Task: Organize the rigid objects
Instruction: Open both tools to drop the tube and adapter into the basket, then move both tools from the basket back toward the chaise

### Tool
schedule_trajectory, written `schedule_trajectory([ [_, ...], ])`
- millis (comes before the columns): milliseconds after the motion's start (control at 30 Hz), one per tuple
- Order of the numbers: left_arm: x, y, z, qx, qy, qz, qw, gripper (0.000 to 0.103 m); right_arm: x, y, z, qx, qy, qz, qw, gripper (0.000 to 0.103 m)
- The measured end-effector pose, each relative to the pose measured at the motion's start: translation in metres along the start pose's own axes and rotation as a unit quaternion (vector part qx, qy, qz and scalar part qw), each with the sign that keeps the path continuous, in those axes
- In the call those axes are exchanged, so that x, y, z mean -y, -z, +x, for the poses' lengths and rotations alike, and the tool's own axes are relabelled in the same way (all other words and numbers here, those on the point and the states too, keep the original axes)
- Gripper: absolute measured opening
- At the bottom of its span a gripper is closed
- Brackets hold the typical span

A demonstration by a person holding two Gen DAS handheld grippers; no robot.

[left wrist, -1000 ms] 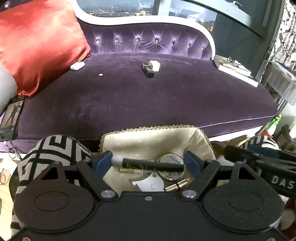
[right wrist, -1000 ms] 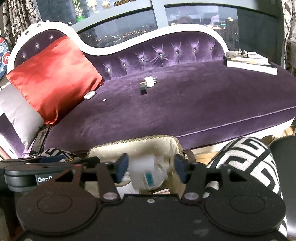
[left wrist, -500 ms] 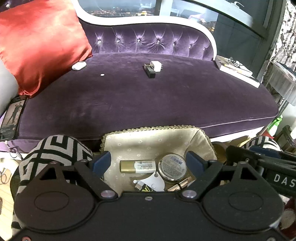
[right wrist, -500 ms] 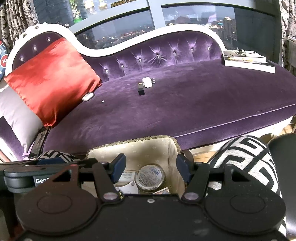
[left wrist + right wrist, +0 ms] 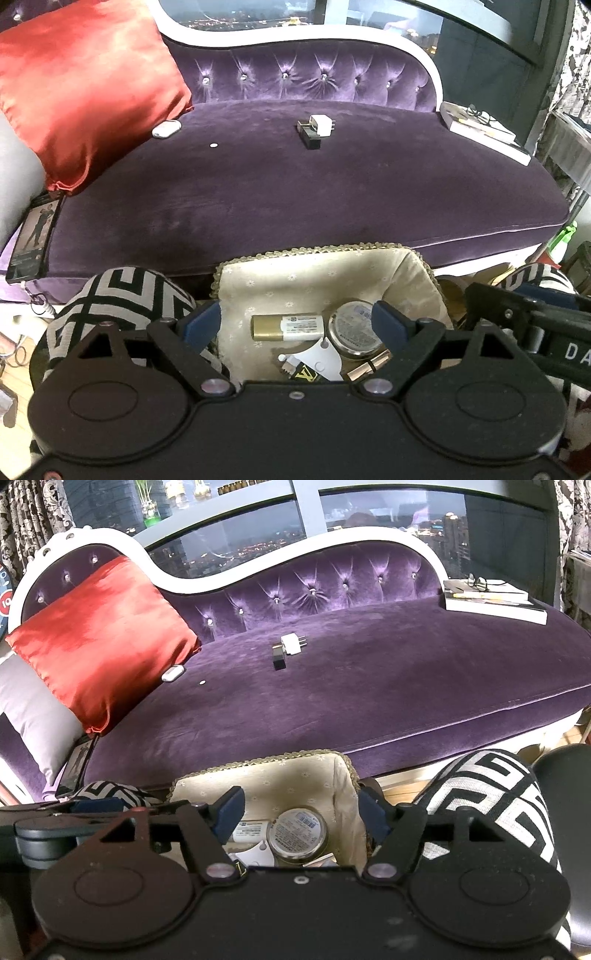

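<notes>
A cream fabric basket (image 5: pixel 325 273) stands in front of the purple sofa; it also shows in the right wrist view (image 5: pixel 295 775). In it lie a gold tube (image 5: pixel 286 326), a round tin (image 5: pixel 354 328), a white tag (image 5: pixel 317 356) and a rose-gold stick (image 5: pixel 367 367). My left gripper (image 5: pixel 295 325) is open and empty above the basket. My right gripper (image 5: pixel 301 812) is open and empty above it too, over the tin (image 5: pixel 297 830). On the sofa seat lie a white plug adapter (image 5: pixel 322 124), a black block (image 5: pixel 308 137), a white case (image 5: pixel 166 129) and a small white disc (image 5: pixel 213 146).
A red cushion (image 5: pixel 81 81) leans at the sofa's left end, with a phone (image 5: pixel 33 236) below it. Books with glasses (image 5: pixel 484 133) lie at the right end. Patterned black-and-white cushions (image 5: pixel 118 295) flank the basket, one on the right (image 5: pixel 491 797).
The left gripper held a dark pen-like stick and the right a small white box a second ago. Both opened and the objects dropped into the basket. Both grippers are now empty.
</notes>
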State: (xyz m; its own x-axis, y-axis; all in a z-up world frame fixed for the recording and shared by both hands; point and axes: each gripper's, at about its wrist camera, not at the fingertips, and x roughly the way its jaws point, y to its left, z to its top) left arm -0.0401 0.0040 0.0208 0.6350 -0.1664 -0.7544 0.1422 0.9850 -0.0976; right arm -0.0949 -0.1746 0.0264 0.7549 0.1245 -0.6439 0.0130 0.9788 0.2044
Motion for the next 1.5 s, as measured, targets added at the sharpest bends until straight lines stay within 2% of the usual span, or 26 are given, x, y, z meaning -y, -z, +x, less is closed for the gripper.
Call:
schedule_trajectory([
  [133,-0.001,0.0,-0.001,0.001,-0.003,-0.003,1.0,0.085,0.0,0.0,0.0,-0.001,0.004,0.0,1.0,0.072],
  [200,-0.002,0.0,-0.001,-0.001,-0.004,-0.005,1.0,0.085,-0.001,-0.001,0.001,-0.002,0.009,0.0,1.0,0.078],
  [400,-0.001,-0.001,0.0,-0.006,-0.01,-0.005,0.9999,0.085,0.001,-0.001,0.0,-0.002,0.021,0.006,1.0,0.085],
  [667,0.003,0.0,-0.001,-0.003,-0.015,0.012,0.9998,0.085,-0.001,0.0,-0.002,0.001,0.03,-0.001,1.0,0.089],
  [867,0.009,-0.005,-0.002,-0.005,-0.023,0.033,0.9992,0.088,-0.002,-0.006,0.003,-0.014,0.034,-0.003,0.999,0.089],
  [1067,0.007,-0.021,0.008,-0.013,-0.019,0.04,0.9989,0.089,0.005,-0.018,0.012,-0.023,0.036,0.009,0.999,0.089],
  [1267,0.004,-0.049,0.027,0.004,-0.041,0.066,0.997,0.089,0.011,-0.041,0.029,-0.003,0.058,-0.008,0.998,0.089],
  [1500,-0.015,-0.081,0.057,0.01,-0.058,0.05,0.997,0.089,0.023,-0.068,0.063,0.008,0.086,-0.017,0.996,0.089],
])
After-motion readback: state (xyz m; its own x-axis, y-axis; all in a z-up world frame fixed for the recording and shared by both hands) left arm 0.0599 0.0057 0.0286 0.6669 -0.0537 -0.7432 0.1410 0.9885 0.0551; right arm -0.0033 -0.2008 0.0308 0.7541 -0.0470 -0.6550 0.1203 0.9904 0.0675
